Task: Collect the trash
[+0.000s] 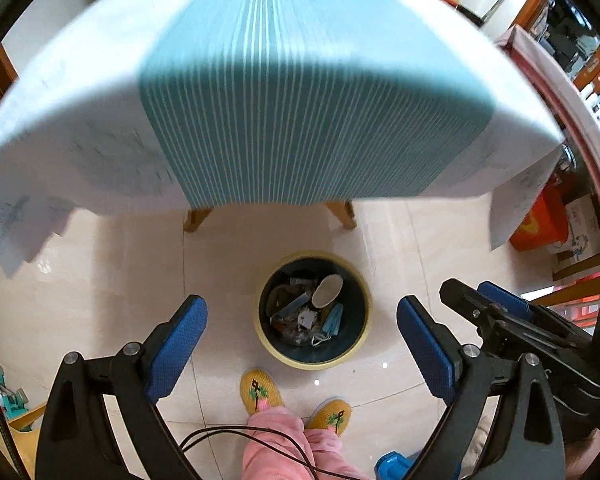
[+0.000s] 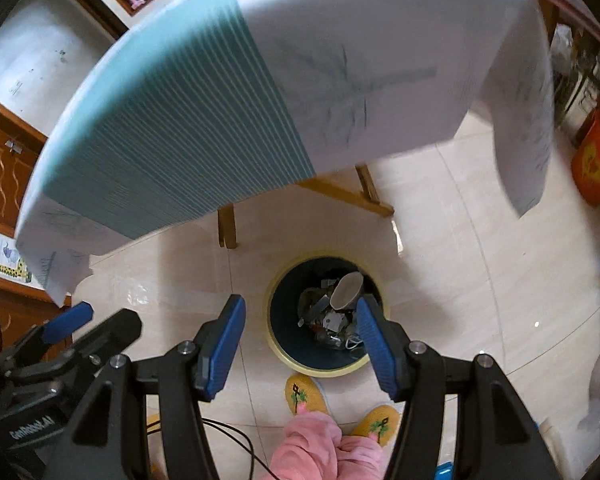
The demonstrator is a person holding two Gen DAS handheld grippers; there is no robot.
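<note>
Both grippers' fingers [image 1: 180, 344] spread, empty; bin [image 1: 362, 344] on tiled floor [image 1: 100, 280]; table [image 1: 80, 120] blurred, seemingly cloth-covered.

Pale glossy floor tiles [image 1: 100, 280] catch small glints of light; a table [image 1: 380, 208] on wooden legs stands draped in a white cloth [image 1: 60, 120] with a teal striped runner [image 1: 300, 120]; brown wooden cabinets [image 2: 4, 168] line one side; an orange container [image 2: 596, 164], perhaps a box, sits by the far wall.

Both wrist views steeply downward, sharing perhaps the whole bin [image 1: 313, 312] below.
</note>
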